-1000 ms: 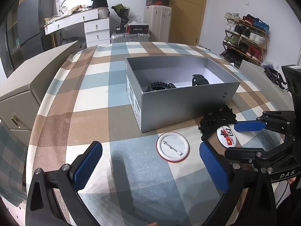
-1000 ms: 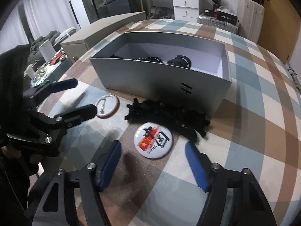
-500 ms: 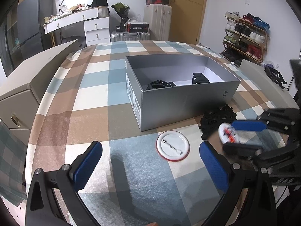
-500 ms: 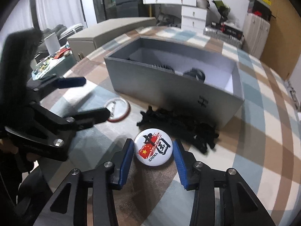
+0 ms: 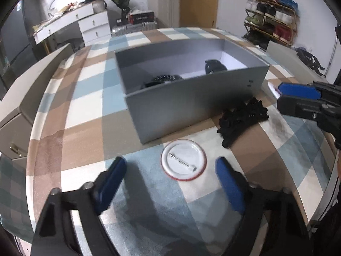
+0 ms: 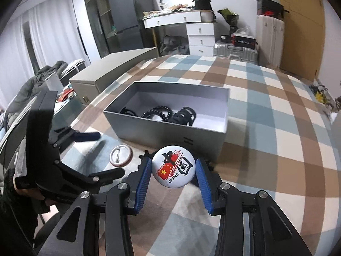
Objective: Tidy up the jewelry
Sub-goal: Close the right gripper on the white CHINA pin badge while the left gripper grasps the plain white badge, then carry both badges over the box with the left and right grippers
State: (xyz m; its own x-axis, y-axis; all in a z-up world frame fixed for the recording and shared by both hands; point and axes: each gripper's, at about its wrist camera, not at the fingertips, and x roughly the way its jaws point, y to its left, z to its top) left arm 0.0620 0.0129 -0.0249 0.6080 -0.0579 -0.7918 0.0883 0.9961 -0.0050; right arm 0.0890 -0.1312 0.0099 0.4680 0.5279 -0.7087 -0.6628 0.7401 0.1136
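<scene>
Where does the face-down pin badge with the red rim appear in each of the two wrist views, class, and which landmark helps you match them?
Left wrist view: the face-down badge lies low and central on the cloth, between the open left gripper fingers.
Right wrist view: the same badge lies left of centre, left of the right gripper.
Shared landmark: the grey box just behind it.

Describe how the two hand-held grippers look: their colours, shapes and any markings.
The right hand-held gripper has a black angular frame with silver round bolts and long blue ribbed pads. The left hand-held gripper is built the same: black linkages, silver bolts, blue pads. No cables show, and no markings can be read.
</scene>
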